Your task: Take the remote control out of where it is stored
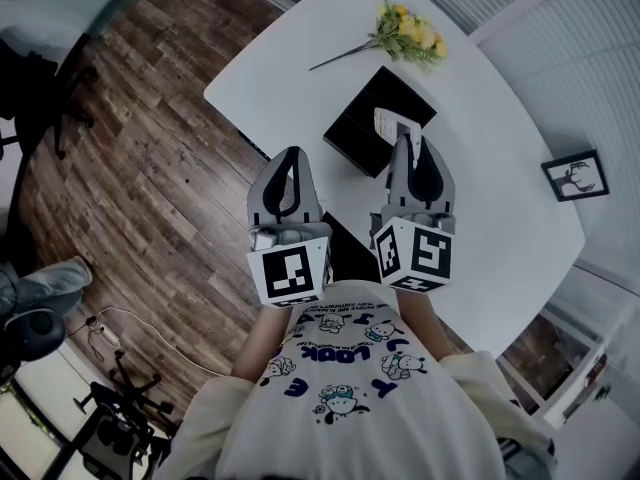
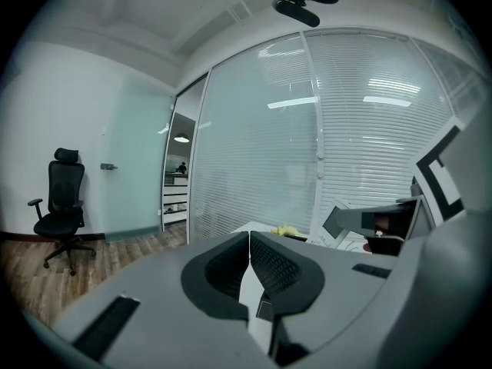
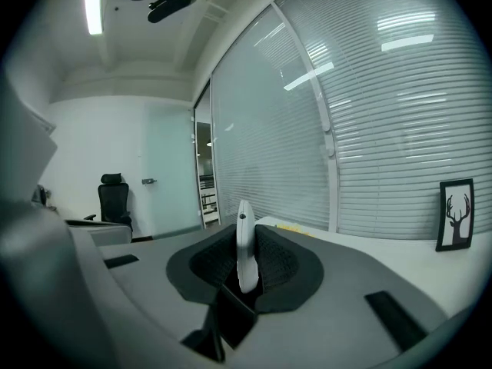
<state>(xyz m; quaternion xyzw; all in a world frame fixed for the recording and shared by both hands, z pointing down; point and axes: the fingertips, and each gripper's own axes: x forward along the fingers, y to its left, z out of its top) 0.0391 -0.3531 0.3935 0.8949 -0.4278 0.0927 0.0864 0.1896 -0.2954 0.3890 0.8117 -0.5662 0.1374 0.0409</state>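
- Remote control (image 3: 244, 248) is clamped edge-on between the fingers of the right gripper (image 3: 246, 231), with its long axis running out along them.
- In the head view its free end points to the upper part of the frame, over the black box (image 1: 360, 133) on the white table (image 1: 500, 198).
- The left gripper (image 2: 250, 241), lower left of the box, has its fingers together on nothing.
- The right hand alone likely carries the remote clear.
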